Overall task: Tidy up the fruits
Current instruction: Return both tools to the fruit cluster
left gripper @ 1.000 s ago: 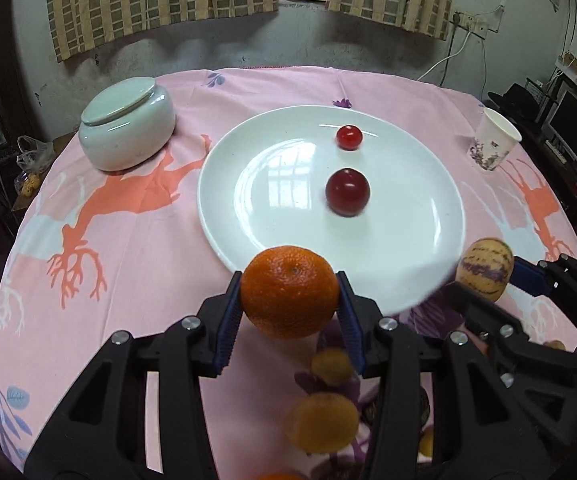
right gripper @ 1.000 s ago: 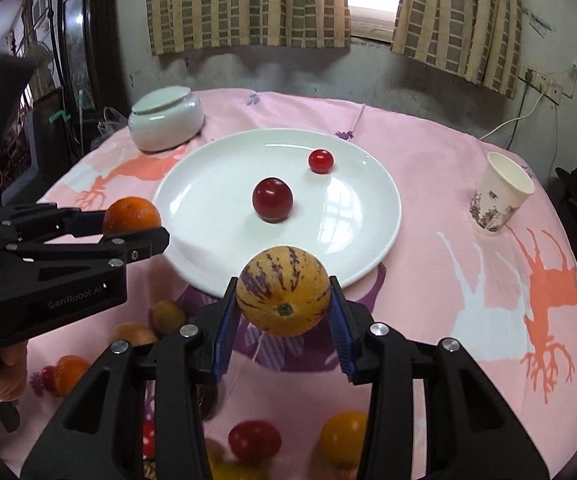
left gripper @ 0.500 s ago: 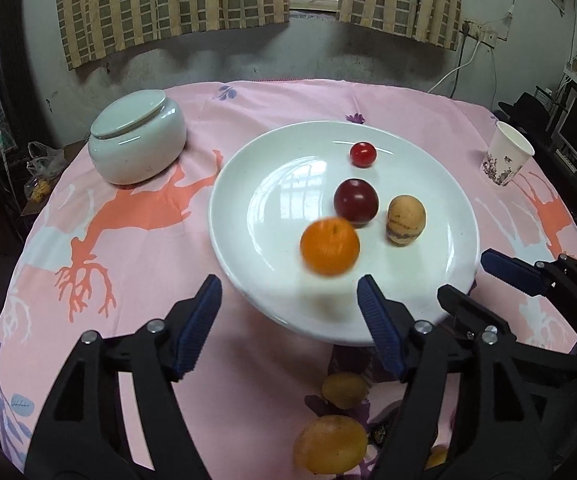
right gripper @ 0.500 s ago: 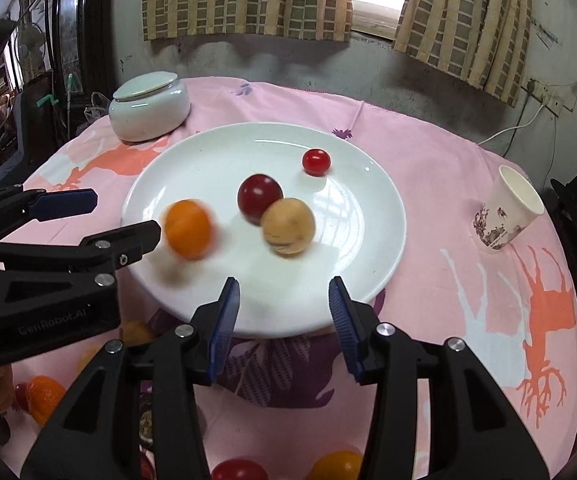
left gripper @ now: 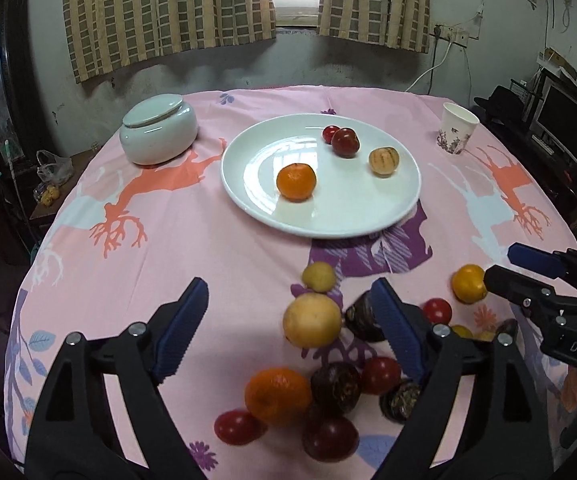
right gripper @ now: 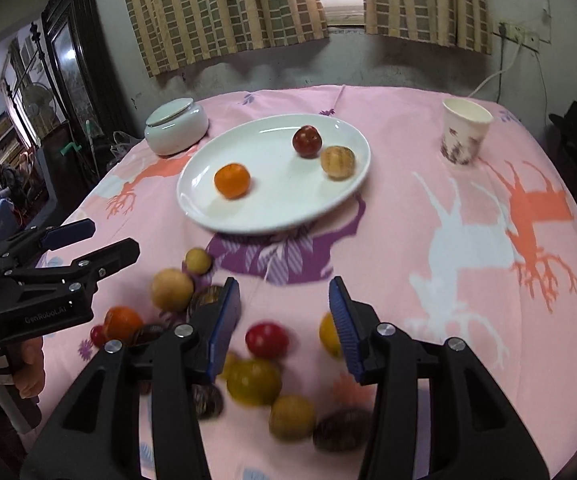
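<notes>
- Left gripper [left gripper: 288,320]: fingers spread, just opened, empty.
- Right gripper [right gripper: 284,320]: fingers spread, just opened, empty.
- White plate [left gripper: 368,216]: carries tangerine [left gripper: 295,181], striped melon [left gripper: 384,162].

I see the plate [left gripper: 244,196] at the middle of the tabletop [left gripper: 208,264], with four fruits on it: the orange [left gripper: 295,181] nearest me, the plum [left gripper: 345,142] behind it to the right, the small tomato [left gripper: 329,133] touching the plum's left side, and the striped melon [left gripper: 384,162] right of the plum. The lidded jar [left gripper: 158,134] stands left of the plate, the paper cup [left gripper: 457,129] well to its right. The heap of loose fruit [left gripper: 312,360] lies before the plate, nearest me, between my left tool [left gripper: 288,322] and right tool [right gripper: 284,322].
</notes>
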Motion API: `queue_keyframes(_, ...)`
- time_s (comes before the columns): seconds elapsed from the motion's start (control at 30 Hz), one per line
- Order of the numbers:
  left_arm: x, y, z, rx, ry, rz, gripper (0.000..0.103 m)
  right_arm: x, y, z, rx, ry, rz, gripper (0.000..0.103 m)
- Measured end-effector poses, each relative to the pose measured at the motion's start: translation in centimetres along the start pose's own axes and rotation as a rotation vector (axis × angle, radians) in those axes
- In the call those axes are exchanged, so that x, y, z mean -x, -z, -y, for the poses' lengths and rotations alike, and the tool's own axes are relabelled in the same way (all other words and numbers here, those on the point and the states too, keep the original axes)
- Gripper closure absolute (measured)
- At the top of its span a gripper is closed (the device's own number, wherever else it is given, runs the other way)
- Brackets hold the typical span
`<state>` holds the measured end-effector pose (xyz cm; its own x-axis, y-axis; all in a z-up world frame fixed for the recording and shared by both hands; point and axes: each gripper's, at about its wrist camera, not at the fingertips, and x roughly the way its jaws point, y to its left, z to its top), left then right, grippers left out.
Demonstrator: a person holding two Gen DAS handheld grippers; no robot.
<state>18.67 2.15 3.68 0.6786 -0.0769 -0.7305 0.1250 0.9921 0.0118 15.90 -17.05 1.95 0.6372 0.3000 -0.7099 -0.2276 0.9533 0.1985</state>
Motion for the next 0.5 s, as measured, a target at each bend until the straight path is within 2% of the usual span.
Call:
queue_keyframes(0.07,1.2,1.4,0.1,0.006,-0.004,0.018,0.012,1.7,1.8,0.2,-0.026,0.004,0.037,0.038)
queue_keyframes(0.23,2.1,4.2,0.4,-0.008,-0.010,-0.012,0.012,3.0,5.0,0.6,-0.071,-0.022,0.033,0.038)
queue_keyframes(0.37,2.4,5.5,0.2,0.011,-0.023,-0.009,0.012,3.0,6.8,1.8,-0.129,-0.062,0.040,0.038)
queue_keyframes(0.5,2.0,6.3,-0.1,0.013,-0.033,-0.016,0.012,2.2,7.6,2.6,-0.148,-0.045,0.016,0.038)
